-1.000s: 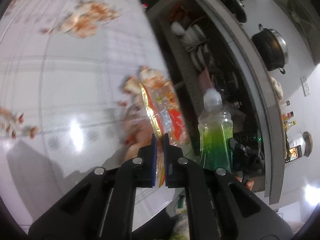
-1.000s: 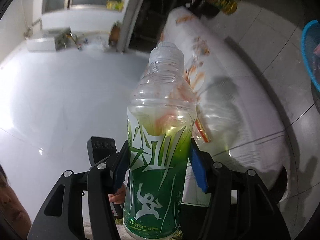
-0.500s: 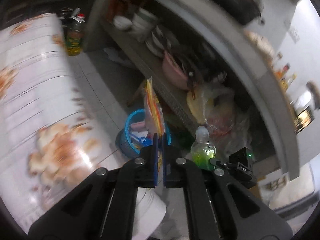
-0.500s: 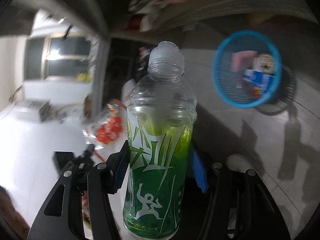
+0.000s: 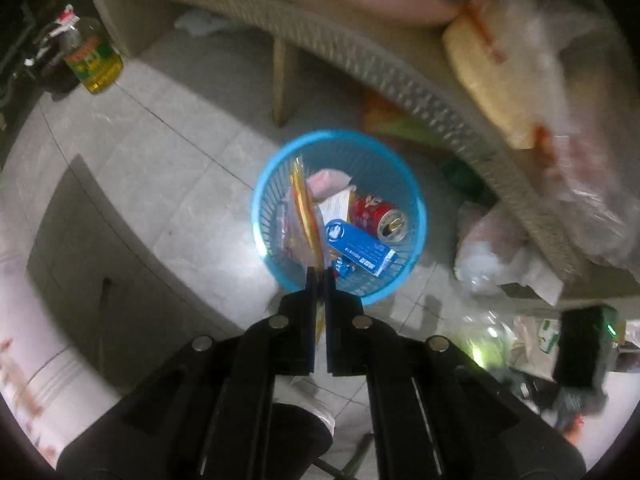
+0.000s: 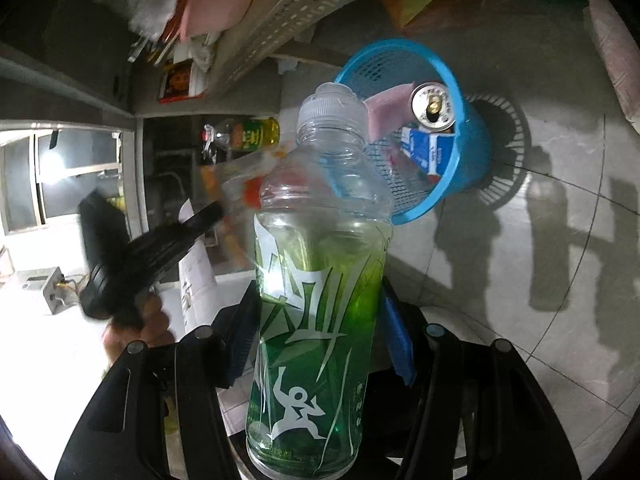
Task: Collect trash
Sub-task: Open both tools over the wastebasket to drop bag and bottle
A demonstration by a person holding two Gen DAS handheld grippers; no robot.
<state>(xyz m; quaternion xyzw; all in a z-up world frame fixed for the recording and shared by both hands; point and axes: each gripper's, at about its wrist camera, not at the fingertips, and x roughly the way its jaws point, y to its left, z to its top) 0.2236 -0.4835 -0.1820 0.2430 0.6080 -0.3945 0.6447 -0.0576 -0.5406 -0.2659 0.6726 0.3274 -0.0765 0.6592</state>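
My left gripper (image 5: 320,274) points down over a blue mesh waste basket (image 5: 264,196) on the tiled floor and is shut on a thin orange snack wrapper (image 5: 304,208), seen edge-on above the basket's opening. Inside the basket lie a red drink can (image 5: 378,216), a blue box (image 5: 360,248) and pink paper. My right gripper (image 6: 320,344) is shut on a clear plastic bottle with a green label (image 6: 316,312); the blue basket (image 6: 468,160) lies beyond its cap. The left gripper (image 6: 132,252) shows blurred at the left, held by a hand.
A grey perforated shelf (image 5: 360,56) with bags and a pink bowl runs above the basket. A yellow oil bottle (image 5: 94,60) stands on the floor at the far left. A patterned tablecloth edge (image 5: 36,320) hangs at lower left. Plastic bags (image 5: 492,248) lie right of the basket.
Both grippers swung away from the table down toward the floor. The left one now points down over the blue basket with the wrapper; the right one has come closer to the basket with the bottle.
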